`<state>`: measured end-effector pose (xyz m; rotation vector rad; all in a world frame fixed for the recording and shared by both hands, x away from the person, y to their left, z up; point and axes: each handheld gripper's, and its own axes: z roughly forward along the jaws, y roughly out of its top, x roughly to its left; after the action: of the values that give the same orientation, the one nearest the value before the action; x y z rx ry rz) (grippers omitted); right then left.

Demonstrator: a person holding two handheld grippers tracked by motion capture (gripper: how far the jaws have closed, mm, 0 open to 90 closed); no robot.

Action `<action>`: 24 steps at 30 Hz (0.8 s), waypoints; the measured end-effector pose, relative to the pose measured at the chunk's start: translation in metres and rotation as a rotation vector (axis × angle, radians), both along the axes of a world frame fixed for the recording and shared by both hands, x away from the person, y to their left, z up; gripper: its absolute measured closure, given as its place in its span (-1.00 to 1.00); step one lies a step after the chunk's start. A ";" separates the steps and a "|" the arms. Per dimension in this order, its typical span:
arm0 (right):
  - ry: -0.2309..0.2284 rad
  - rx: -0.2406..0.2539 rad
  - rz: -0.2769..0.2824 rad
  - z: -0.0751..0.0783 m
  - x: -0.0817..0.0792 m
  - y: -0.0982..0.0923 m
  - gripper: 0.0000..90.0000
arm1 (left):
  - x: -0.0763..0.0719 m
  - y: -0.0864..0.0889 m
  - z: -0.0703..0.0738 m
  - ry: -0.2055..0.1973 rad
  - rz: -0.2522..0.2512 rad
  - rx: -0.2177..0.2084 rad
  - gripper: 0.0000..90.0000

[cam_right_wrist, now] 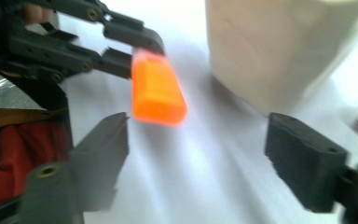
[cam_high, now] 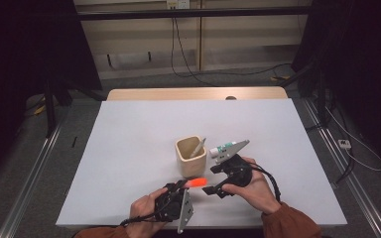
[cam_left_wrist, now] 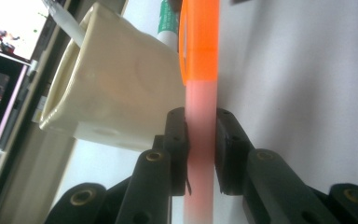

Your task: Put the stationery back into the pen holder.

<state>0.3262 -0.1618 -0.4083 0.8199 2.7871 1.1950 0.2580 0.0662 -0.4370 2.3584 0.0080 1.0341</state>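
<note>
White table (cam_high: 129, 148): left hand-held gripper (cam_left_wrist: 200, 135) clamps orange marker (cam_left_wrist: 200, 56); right hand-held gripper (cam_right_wrist: 196, 154) jaws apart nearby.

left hand-held gripper (cam_high: 182, 187) clamped, right hand-held gripper (cam_high: 212, 180) wide apart

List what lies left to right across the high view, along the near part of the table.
left gripper → orange marker → right gripper
</note>
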 end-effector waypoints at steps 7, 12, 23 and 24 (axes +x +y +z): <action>-0.035 -0.014 -0.072 -0.003 -0.003 -0.013 -0.75 | 0.006 0.007 0.005 0.075 0.016 -0.079 0.72; -0.048 -0.016 -0.114 -0.005 -0.004 -0.019 -0.85 | 0.011 0.012 0.007 0.127 0.022 -0.137 0.72; -0.100 -0.035 -0.254 -0.012 -0.009 -0.040 -0.80 | 0.018 0.023 0.013 0.233 0.034 -0.226 0.72; -0.110 -0.036 -0.262 -0.013 -0.011 -0.041 -0.80 | 0.019 0.024 0.013 0.244 0.036 -0.241 0.72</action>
<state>0.3157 -0.2028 -0.4217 1.0427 2.5108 1.1057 0.2768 0.0903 -0.4240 2.2523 0.2532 0.7118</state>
